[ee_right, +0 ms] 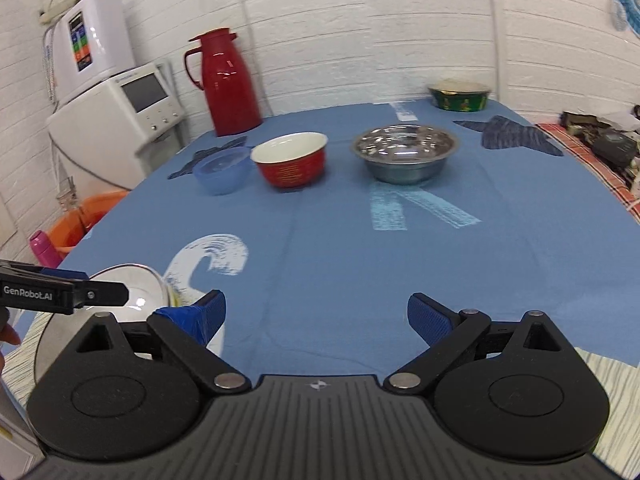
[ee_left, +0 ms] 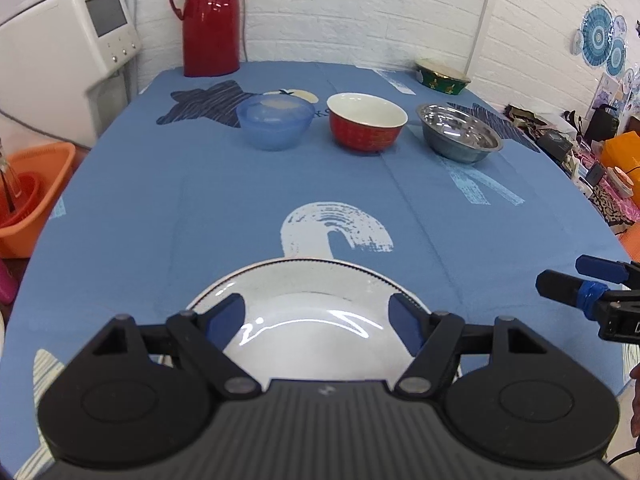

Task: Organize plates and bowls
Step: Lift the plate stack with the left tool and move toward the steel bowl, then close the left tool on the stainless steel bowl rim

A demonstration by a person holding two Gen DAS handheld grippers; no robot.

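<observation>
Nearest in the left wrist view, the left tool (ee_left: pixel 318 322) has its two blue-padded fingers spread wide, with nothing between them. It hovers over a round white ceramic plate with a thin dark patterned rim (ee_left: pixel 304 280), which lies flat near the front edge of the surface covered in a blue printed cloth (ee_left: pixel 200 208). Whether the fingers touch the plate cannot be told. At the right edge of that view the right tool (ee_left: pixel 576 280) shows from the side, beside the plate and apart from it.

In the right wrist view, the right tool (ee_right: pixel 316 314) is also wide open and holds nothing, above bare cloth. To its left the left tool (ee_right: pixel 80 286) reaches in over the plate (ee_right: pixel 148 292).

Further back, three bowls stand upright in a row across the middle of the surface, each apart from the next: a translucent blue plastic bowl (ee_left: pixel 275 122) on the left, a red ceramic bowl with a white inside (ee_left: pixel 367 122) in the middle, and a shiny stainless steel bowl (ee_left: pixel 459 132) on the right.

At the far edge, a tall glossy red thermos jug with a handle (ee_left: pixel 210 18) stands at the back left by the white brick wall (ee_left: pixel 360 8), and a green round patterned tin (ee_left: pixel 442 76) sits at the back right.

Off the surface to the left stand a white appliance with a small screen (ee_left: pixel 64 56) and an orange plastic basin (ee_left: pixel 34 196)
</observation>
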